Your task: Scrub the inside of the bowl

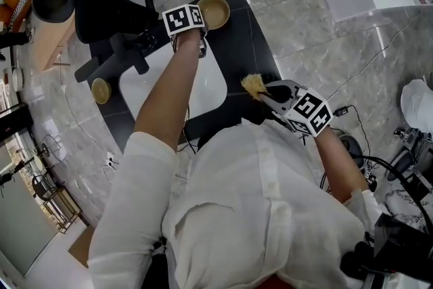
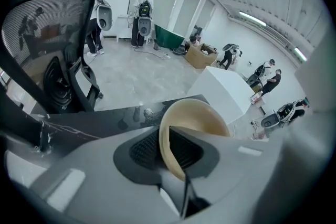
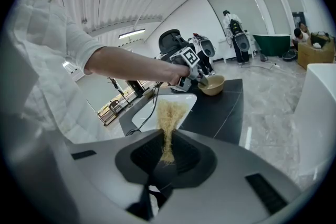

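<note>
The left claw (image 2: 164,147) is pinched shut on the rim of the round, smooth, tan bowl (image 2: 199,119). One pad is on the outside of the bowl's wall and one is on the inside. Both press on it. The bowl is at the far end of the shiny black table top (image 1: 256,44), with its open side up.

The right claw (image 3: 167,153) is squeezed tight on a straw-yellow scrubber made of thin, stringy fibres (image 3: 169,113). The scrubber sticks out past the jaws. It is in the air over the near part of the table, well apart from the bowl.

A white basin with round corners (image 1: 211,88) is set into the table top, beside the bowl and nearer the person. On the left stands a black office chair with a mesh back (image 1: 101,0). The floor (image 1: 318,3) is made of grey stone tiles. On the right is a big white block (image 2: 223,93). The room is large and bright, and a few people stand about far off in it.

There are two claws, one bowl, one scrubber, one basin and one chair.
</note>
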A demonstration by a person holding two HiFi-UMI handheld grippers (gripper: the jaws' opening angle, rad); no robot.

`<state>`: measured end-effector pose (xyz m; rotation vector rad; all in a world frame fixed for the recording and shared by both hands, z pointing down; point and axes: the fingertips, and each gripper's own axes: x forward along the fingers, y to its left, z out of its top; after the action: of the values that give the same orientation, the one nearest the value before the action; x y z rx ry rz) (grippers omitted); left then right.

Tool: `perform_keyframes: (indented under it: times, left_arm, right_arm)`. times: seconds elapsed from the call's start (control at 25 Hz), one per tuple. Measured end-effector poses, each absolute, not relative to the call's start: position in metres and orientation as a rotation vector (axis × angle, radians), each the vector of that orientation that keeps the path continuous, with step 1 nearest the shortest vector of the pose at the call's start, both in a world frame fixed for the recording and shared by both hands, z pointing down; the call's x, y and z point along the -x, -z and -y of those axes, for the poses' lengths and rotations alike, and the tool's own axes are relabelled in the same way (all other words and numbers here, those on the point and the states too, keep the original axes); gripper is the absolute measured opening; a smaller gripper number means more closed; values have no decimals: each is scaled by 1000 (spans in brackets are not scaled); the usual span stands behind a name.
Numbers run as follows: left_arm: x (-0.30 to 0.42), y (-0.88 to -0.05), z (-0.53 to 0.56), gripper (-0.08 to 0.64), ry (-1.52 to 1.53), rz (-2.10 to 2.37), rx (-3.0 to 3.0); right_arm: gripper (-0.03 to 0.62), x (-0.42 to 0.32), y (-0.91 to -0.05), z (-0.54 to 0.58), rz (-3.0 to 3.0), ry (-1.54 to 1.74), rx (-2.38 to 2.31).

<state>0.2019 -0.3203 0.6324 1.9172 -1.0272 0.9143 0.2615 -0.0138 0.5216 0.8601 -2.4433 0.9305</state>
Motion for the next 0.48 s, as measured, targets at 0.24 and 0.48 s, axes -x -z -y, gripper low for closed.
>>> perform_keyframes:
  times: [0.24,0.48]
  left_arm:
    - [-201,-611,321,98,-893,1062,-1972]
    - [-195,-567,303,112,-927,1099,-2147]
  right_arm:
    - [38,-261,-520,16,2451,-918,-842]
    - [38,-254,-518,22,2473,-878,-809]
